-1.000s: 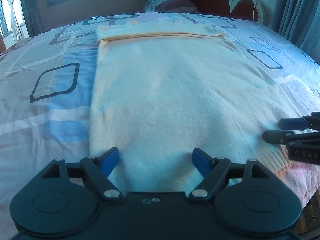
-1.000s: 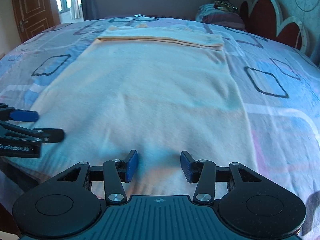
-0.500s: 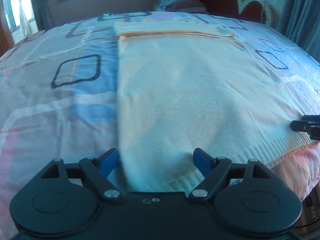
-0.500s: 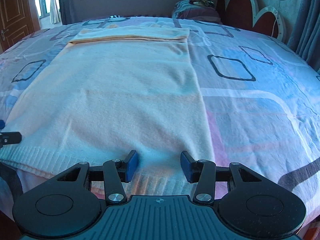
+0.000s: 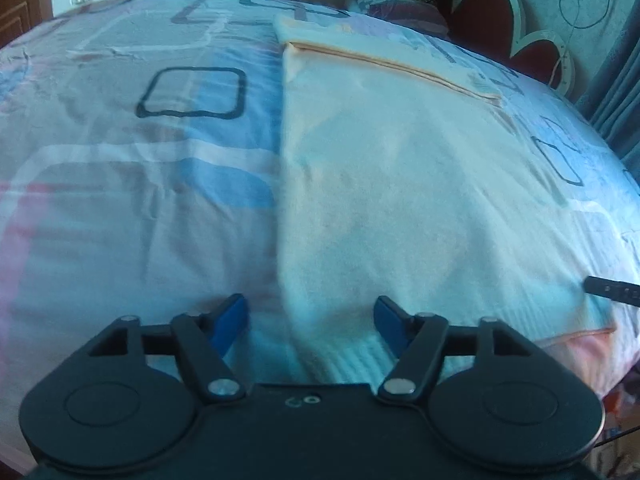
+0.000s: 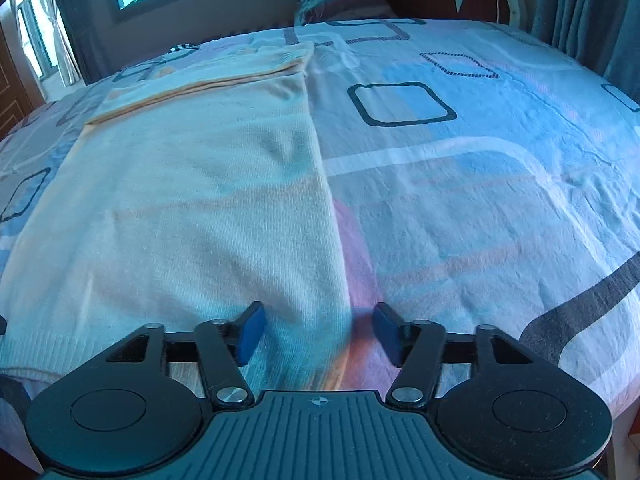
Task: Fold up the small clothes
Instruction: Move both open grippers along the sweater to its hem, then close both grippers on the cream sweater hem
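the knit garment point(image 5: 400, 184) is pale cream with a peach-orange edge, ribbed at its near hem. the bedsheet point(image 5: 120, 200) shows light blue, white and pink bands with dark outlined rounded squares. the headboard point(image 5: 520, 28) at the upper right is dark red rimmed in white. gripper pads point(image 6: 252, 334) are blue on black arms; the pillow point(image 6: 340, 0) looks striped, perhaps maroon.

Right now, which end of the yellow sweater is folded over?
The far end of the yellow sweater, toward the window: a folded flap lies there. The ribbed hem nearest the grippers lies single.
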`<act>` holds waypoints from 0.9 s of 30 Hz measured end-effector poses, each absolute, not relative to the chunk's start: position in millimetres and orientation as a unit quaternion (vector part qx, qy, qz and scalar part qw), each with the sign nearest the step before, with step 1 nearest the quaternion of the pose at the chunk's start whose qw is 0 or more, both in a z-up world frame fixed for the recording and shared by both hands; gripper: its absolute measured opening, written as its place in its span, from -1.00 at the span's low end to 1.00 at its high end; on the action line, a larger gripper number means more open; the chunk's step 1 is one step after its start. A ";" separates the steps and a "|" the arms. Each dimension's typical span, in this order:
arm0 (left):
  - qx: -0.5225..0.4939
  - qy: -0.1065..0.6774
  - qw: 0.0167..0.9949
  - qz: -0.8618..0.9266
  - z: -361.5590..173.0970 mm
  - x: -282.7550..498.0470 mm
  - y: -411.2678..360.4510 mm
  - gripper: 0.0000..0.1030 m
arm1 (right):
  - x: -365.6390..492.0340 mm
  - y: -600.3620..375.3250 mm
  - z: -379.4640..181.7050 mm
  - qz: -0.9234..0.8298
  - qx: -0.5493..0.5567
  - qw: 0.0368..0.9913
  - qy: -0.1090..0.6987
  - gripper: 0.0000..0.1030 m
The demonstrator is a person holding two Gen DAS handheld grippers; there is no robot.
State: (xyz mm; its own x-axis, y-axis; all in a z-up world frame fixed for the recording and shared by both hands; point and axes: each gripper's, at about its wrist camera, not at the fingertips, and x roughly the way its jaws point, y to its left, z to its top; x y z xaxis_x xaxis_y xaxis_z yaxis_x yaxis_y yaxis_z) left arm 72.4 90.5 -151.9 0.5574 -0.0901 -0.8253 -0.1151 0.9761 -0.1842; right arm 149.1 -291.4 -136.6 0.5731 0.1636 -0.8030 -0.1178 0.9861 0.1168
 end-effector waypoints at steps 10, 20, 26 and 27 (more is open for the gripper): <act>-0.142 0.492 0.859 -0.008 -153.3 77.1 88.6 -0.70 | 141.2 -286.3 -136.5 0.117 0.028 0.869 0.480 -0.25; -0.158 0.444 0.881 -0.026 -123.5 97.7 88.0 -0.91 | 158.8 -283.7 -109.3 0.171 0.069 0.860 0.477 -0.89; -0.151 0.389 0.908 -0.028 -88.9 135.4 91.0 -0.91 | 194.1 -279.2 -68.2 0.192 0.089 0.883 0.418 -0.89; -0.150 0.382 0.912 -0.026 -85.5 143.1 91.8 -0.91 | 202.9 -278.6 -63.0 0.194 0.092 0.886 0.411 -0.89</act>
State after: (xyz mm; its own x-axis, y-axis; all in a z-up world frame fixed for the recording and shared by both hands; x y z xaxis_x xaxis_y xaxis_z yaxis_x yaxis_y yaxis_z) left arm 143.1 91.8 -85.5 0.7074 -0.1611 -0.6882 -0.0671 0.9540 -0.2923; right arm 202.9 -278.6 -63.0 0.5866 0.4195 -0.6928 -0.2688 0.9078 0.3220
